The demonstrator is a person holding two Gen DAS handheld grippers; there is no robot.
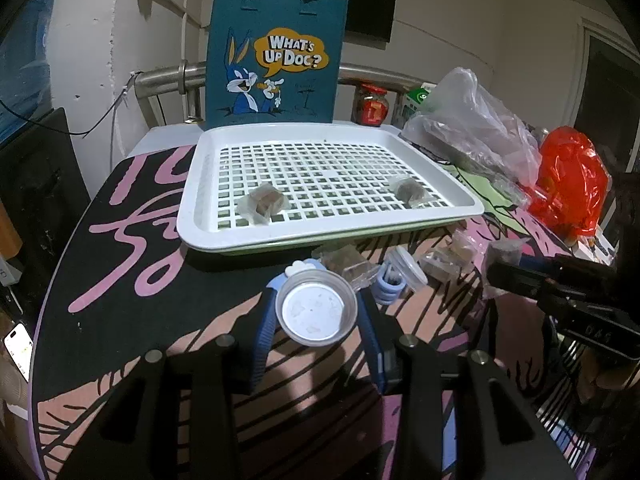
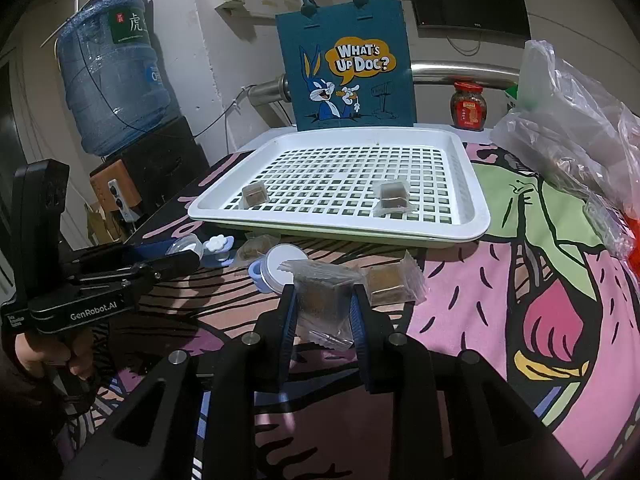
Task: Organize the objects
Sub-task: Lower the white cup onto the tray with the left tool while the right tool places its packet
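Blue-padded left claw point(image 1: 316, 320) gripping cup point(image 1: 318, 312), right claw point(image 2: 324, 312) pinching packet point(image 2: 324, 300)

two packets point(image 2: 254, 194) in one tray point(image 2: 476, 184), perhaps.

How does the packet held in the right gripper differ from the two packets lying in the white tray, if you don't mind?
The held packet is clamped upright in the right gripper, above the tablecloth; the left tray packet and right tray packet lie loose on the white tray grid, apart from each other. All three are clear wrappers around a brown block.
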